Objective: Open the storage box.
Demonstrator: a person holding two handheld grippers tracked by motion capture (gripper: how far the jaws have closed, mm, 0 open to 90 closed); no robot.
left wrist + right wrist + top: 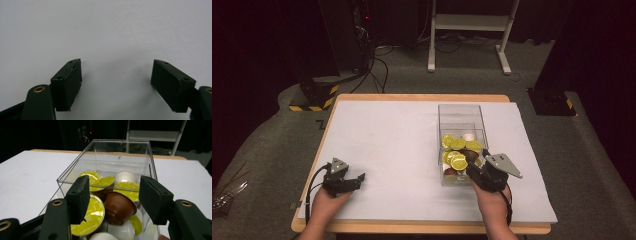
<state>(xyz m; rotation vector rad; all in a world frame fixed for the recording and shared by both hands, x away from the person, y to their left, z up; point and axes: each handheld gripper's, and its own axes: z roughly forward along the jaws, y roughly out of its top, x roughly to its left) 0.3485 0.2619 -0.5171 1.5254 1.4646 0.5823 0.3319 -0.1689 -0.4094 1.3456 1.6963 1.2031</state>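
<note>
From the high view, a white-covered surface carries a clear plastic box on its right half, holding a heap of coffee capsules with yellow lids and brown or white bodies. The right gripper, held in the person's right hand, sits at the near end of the box, above the capsules. The left gripper rests on the surface, well apart from the box, at the near left.

In the left gripper view, its two black jaws stand wide apart over the bare white surface, nothing between them.

In the right gripper view, the jaws stand partly apart over the box, not pressing on anything. A brown capsule lies just below and between them, a yellow-lidded capsule beside the left jaw.
</note>
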